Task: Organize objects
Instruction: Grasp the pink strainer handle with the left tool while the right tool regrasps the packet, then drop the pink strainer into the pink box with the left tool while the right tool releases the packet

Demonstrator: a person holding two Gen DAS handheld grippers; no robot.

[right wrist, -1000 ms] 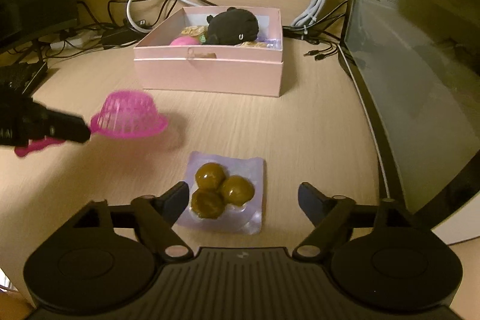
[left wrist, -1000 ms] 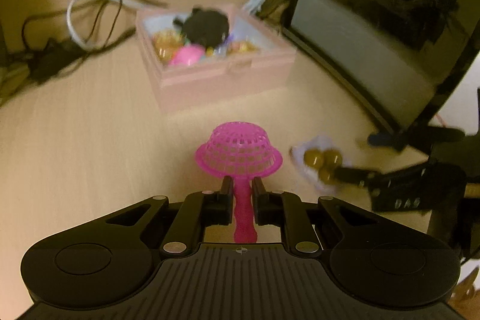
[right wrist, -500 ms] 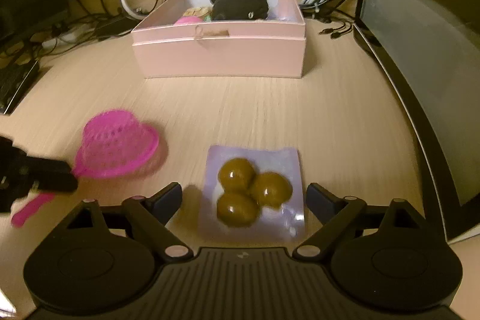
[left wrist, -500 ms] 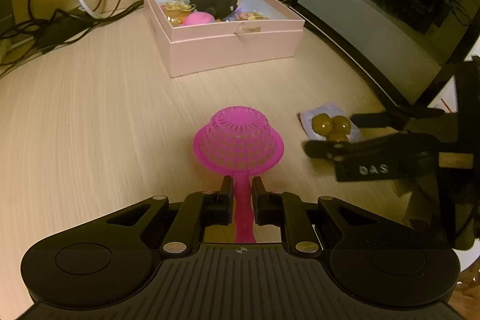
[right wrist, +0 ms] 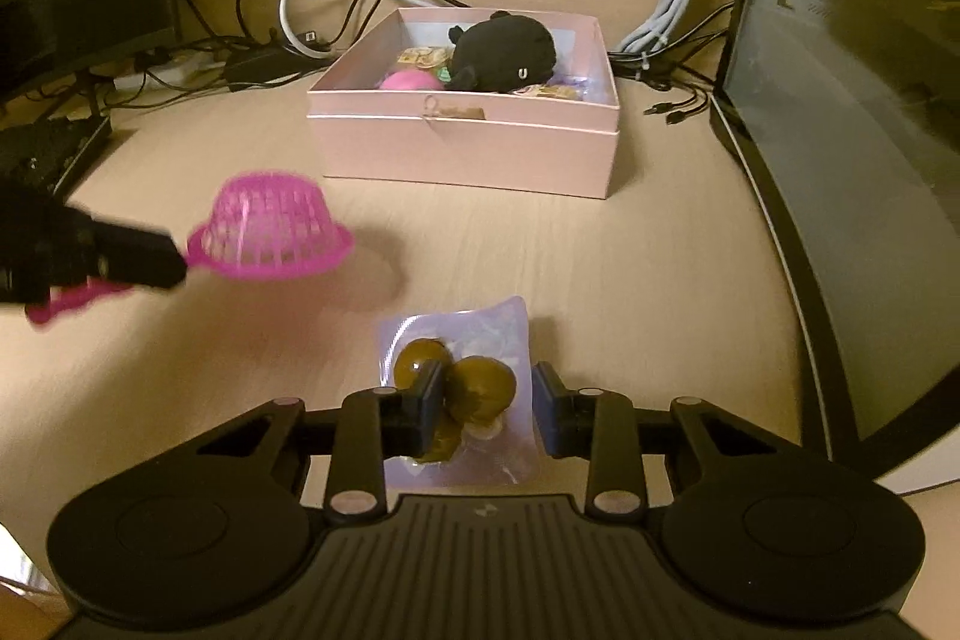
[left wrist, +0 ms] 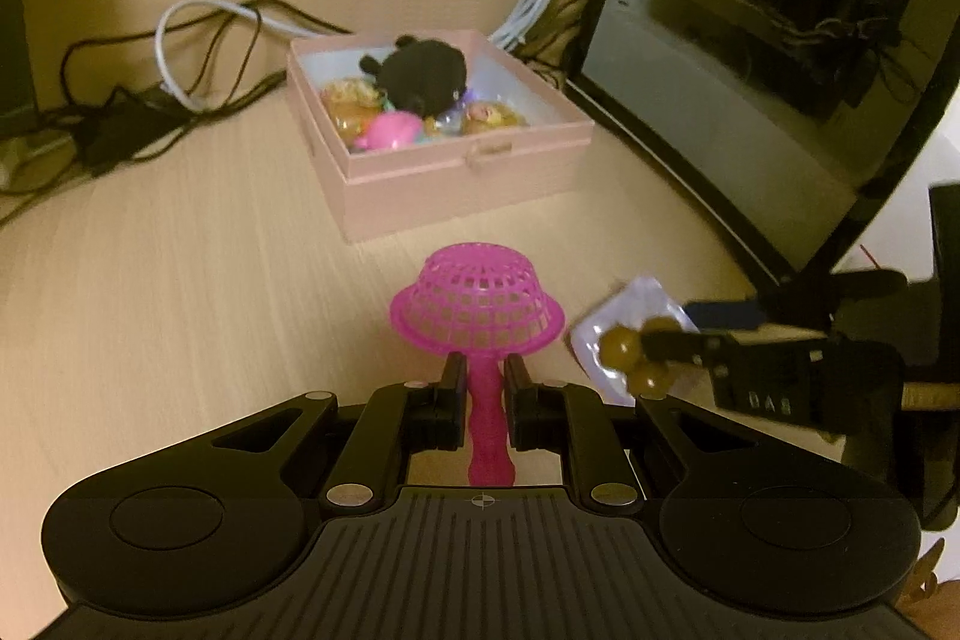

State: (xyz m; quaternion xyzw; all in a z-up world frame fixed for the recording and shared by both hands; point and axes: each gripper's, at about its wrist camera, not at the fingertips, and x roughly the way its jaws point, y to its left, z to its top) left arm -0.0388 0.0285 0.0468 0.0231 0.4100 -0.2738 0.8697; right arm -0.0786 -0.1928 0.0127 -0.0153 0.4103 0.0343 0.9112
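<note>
Left gripper jaws clenched on pink strainer handle, mesh bowl inverted above the desk. Right gripper jaws part-open, straddling a clear packet of three brown balls; contact unclear. Pink box beyond holds a black plush toy. Monitor at right.

"das" on right tool
</note>
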